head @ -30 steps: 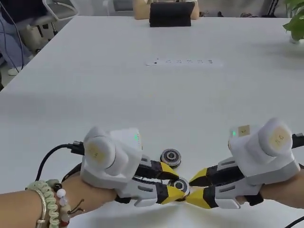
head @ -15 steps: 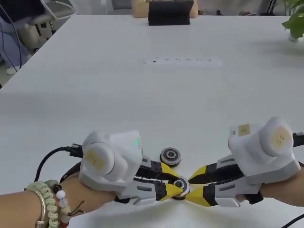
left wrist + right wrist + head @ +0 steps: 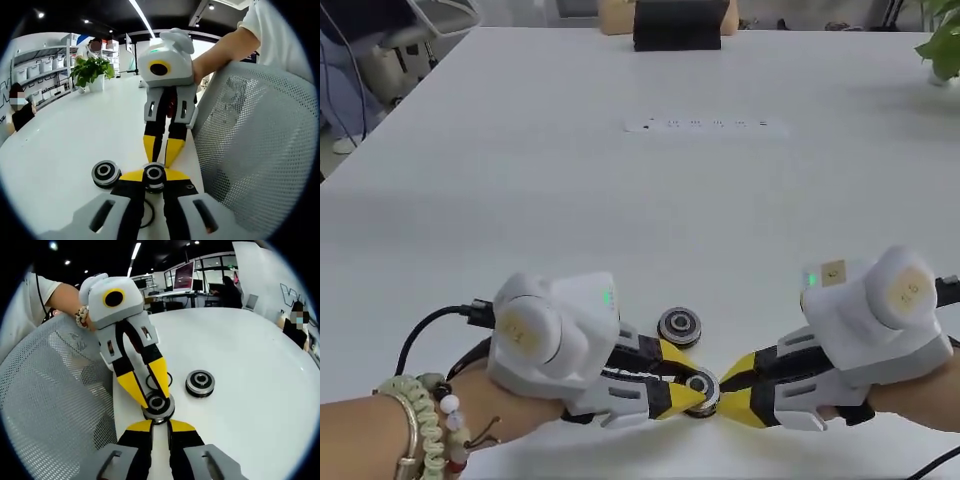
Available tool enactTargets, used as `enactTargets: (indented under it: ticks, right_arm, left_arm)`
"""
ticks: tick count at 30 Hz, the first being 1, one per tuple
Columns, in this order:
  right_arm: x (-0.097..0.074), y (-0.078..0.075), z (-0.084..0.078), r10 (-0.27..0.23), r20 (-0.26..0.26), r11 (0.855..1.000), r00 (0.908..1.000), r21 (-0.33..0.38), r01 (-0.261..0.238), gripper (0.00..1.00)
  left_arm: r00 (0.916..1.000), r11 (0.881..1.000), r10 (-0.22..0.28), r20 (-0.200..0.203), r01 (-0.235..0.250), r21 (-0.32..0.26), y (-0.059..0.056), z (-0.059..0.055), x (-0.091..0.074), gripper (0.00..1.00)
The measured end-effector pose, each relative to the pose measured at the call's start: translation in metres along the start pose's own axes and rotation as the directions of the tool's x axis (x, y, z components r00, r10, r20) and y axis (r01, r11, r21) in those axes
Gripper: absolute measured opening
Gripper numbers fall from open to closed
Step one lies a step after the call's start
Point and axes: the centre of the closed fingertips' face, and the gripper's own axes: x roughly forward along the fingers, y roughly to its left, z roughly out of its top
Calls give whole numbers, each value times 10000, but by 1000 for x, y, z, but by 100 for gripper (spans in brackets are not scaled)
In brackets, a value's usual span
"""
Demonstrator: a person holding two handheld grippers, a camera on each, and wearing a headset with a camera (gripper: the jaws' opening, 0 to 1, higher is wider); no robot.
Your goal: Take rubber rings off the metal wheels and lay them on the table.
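- Metal wheel (image 3: 701, 386) with a dark rim sits low over the near edge of the white table (image 3: 620, 220), caught between the two grippers, which meet tip to tip there.
- The left gripper (image 3: 688, 388) comes in from the left. Its yellow-tipped jaws are closed onto the wheel from either side, and in the left gripper view the wheel (image 3: 154, 176) sits right between the two tips.
- The right gripper (image 3: 729, 392) comes in from the right, facing the left one. Its jaws are drawn almost together, with only a narrow gap. Their tips press on the edge of the same wheel (image 3: 158, 407). Whether they have pinched the rubber on it I cannot tell.
- A second wheel (image 3: 679, 327) lies flat on the table just beyond the held one, apart from both grippers. It has a dark band round a metal hub.
- A loose rubber ring (image 3: 157, 381), thin and black, lies flat on the table under the left gripper's jaws, near the held wheel.
- A grey mesh chair back (image 3: 255, 150) stands at the table edge beside the grippers.
- Bead bracelets (image 3: 425, 425) ring the wrist behind the left gripper.
- A potted plant (image 3: 90, 70) stands farther off on the table.
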Motion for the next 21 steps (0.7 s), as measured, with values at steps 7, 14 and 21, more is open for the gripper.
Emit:
enactTargets:
  ticks: [7, 14, 21]
  right_arm:
    - [-1, -3, 0, -133, -3, 9999, 9999, 39, 133, 0]
    - [-2, -6, 0, -135, 24, 9959, 9999, 899, 133, 0]
    - [-5, -8, 1, -35, 206, 9807, 9998, 1953, -6, 0]
  left_arm:
    - [10000, 10000, -10, 23, 10, 4, 0, 0, 0, 8]
    - [10000, 10000, -4, 69, 4, -33, 0, 0, 0, 8]
    - [10000, 10000, 7, 95, -7, -37, 1, 0, 0, 8]
